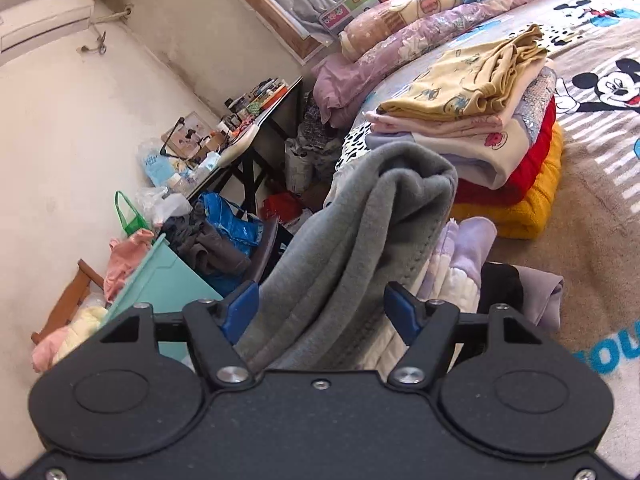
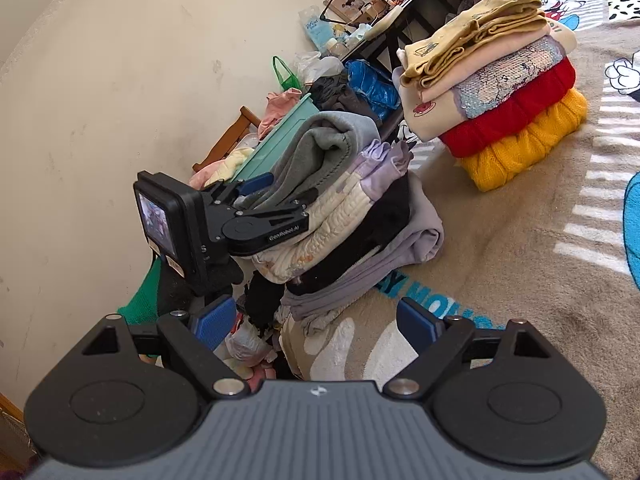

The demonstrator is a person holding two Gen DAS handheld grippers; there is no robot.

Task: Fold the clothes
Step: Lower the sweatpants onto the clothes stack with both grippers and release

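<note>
Grey fleece garment, left wrist view: the thick, soft grey fleece garment [image 1: 356,240] lies folded in long ridges on top of a pile at the bed's edge, running away from the camera.
Left gripper, left wrist view: the black left gripper [image 1: 324,310] has its blue-padded fingers [image 1: 402,312] spread wide, one on each side of the grey garment; the left pad touches or nearly touches the cloth, the right pad stands apart from it, so the cloth is not pinched.
Beneath the garment: a pale quilted lilac and cream piece [image 1: 452,276] shows under its right edge.
Folded stack: a second pile [image 1: 504,136] sits further along the bed, yellow printed top uppermost, then pink, cream, sequinned, red knit and orange knit.
Bed cover: beige blanket with cartoon mouse print [image 1: 600,184].
Grey fleece garment, right wrist view: it [image 2: 320,152] crowns a leaning pile of quilted, black and grey clothes, with the left gripper [image 2: 276,192] straddling its near end.
Right gripper: the right gripper [image 2: 316,320] is wide open and holds nothing, well apart from the garment, over the blanket [image 2: 520,240].
Background: a cluttered dark table [image 2: 400,12] and a mint green bin [image 2: 280,136] by the cream wall.
</note>
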